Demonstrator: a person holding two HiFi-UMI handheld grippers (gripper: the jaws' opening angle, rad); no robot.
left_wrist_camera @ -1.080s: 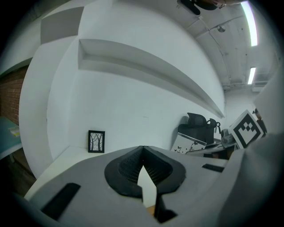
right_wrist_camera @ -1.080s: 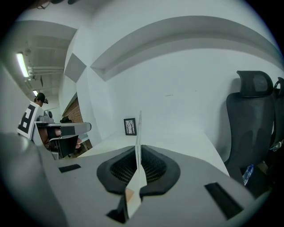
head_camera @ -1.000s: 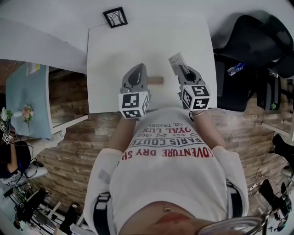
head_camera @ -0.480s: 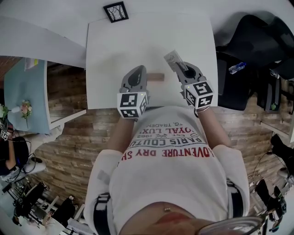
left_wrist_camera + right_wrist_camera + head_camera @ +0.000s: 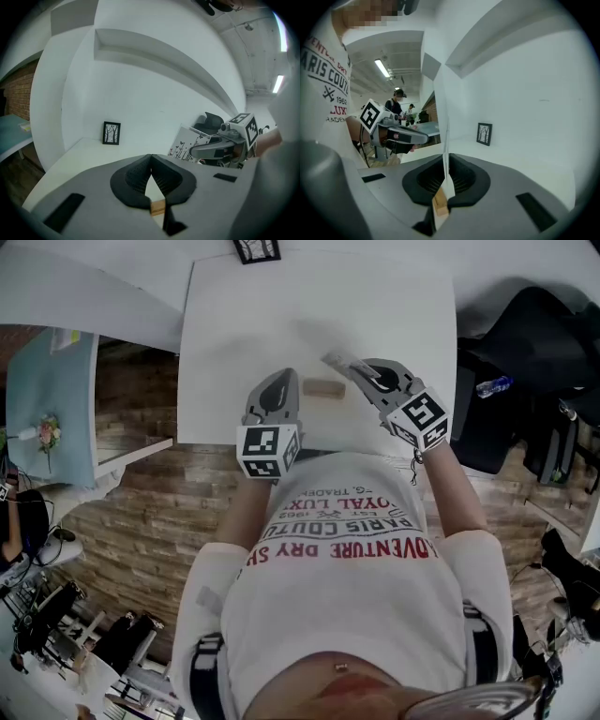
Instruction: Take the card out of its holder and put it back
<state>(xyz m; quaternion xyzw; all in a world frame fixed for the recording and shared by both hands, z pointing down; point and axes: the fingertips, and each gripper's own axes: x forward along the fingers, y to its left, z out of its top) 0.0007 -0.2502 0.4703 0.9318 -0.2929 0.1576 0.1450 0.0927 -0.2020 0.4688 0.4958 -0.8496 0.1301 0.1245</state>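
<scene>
A white table [image 5: 234, 324] fills the upper part of the head view, with the person standing at its near edge and a gripper in each hand over it. The left gripper [image 5: 150, 161] hangs over the near part of the table with its fingers pressed together at the tips and nothing between them. The right gripper [image 5: 445, 176] is off to its right and angled in toward the middle. Its fingers are nearly shut, pinching the card [image 5: 186, 144] by one edge. The card is out of its holder and in the air, tilted. From the head view it sits just past the holder and apart from it. From the right gripper view it shows edge-on, rising straight up from the pads. The holder [image 5: 323, 388], a small wooden block, lies flat on the table between the two grippers, just to the right of the left gripper's tip. A small black picture frame [image 5: 111, 133] stands upright at the far edge of the table against the wall, well apart from the rest
</scene>
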